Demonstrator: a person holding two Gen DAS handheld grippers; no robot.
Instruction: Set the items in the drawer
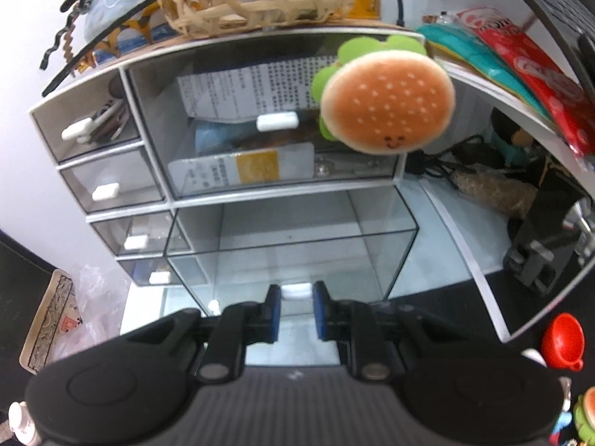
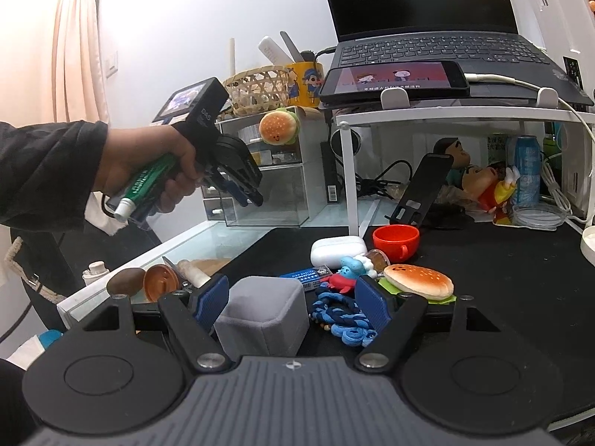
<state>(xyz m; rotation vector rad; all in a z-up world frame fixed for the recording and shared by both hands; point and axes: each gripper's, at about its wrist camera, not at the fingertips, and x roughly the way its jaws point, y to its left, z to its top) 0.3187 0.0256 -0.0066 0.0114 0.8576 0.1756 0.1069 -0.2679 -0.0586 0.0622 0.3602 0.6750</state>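
Note:
A clear drawer [image 1: 290, 245] stands pulled out of the white desk organizer [image 1: 148, 148] and looks empty. My left gripper [image 1: 296, 312] sits at its front, blue pads closed against the white drawer handle [image 1: 295, 291]. In the right wrist view a hand [image 2: 148, 160] holds that left gripper [image 2: 251, 197] by the open drawer [image 2: 267, 204]. My right gripper [image 2: 292, 301] is open low over the black mat, with a grey velvet box [image 2: 260, 316] between its fingers, near the left pad. A blue braided cord [image 2: 342, 319] lies beside the box.
A burger plush [image 1: 386, 104] hangs on the organizer's front. On the mat lie another burger toy [image 2: 418, 282], a white earbud case [image 2: 338, 251], a red cup [image 2: 396, 239] and a small figurine [image 2: 346, 275]. A white riser [image 2: 446, 115] carries a laptop [image 2: 427, 48] and phone [image 2: 394, 76].

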